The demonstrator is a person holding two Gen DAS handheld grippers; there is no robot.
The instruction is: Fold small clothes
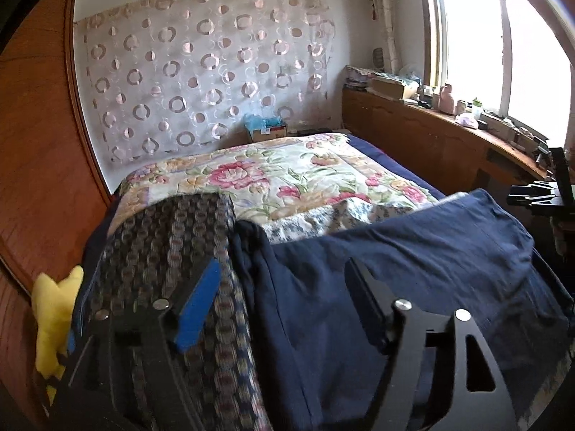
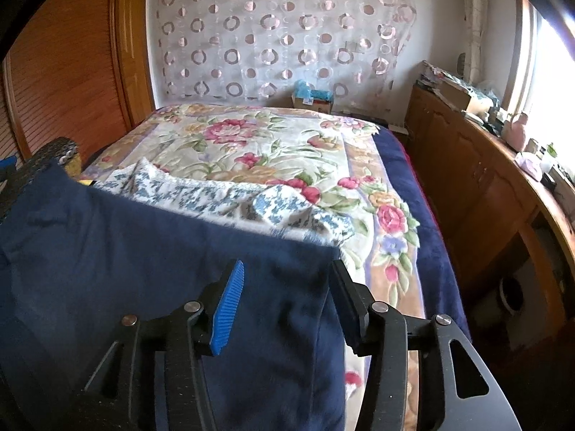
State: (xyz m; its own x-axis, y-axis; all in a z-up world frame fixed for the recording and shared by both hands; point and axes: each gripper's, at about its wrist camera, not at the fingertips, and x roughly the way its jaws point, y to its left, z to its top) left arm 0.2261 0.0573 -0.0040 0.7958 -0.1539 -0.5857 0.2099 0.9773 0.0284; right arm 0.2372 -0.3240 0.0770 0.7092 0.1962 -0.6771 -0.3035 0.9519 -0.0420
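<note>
A navy blue garment [image 1: 413,262] lies spread at the near end of the bed, also in the right wrist view [image 2: 143,262]. My left gripper [image 1: 284,280] is open, its fingers wide apart above the garment's left edge and a dark patterned cushion [image 1: 172,244]. My right gripper [image 2: 287,280] is open, its fingers straddling the garment's right corner. A white cloth with blue print [image 2: 230,197] lies crumpled just beyond the navy garment, also in the left wrist view [image 1: 323,215]. The right gripper also shows at the left wrist view's right edge [image 1: 539,194].
The bed carries a floral quilt [image 2: 269,143] over a navy blanket [image 2: 424,215]. A wooden cabinet [image 2: 467,165] with clutter runs along the right under a window. A wooden wardrobe [image 2: 72,72] stands left. A yellow plush [image 1: 54,316] lies by the cushion. A cardboard box [image 1: 267,129] sits behind the bed.
</note>
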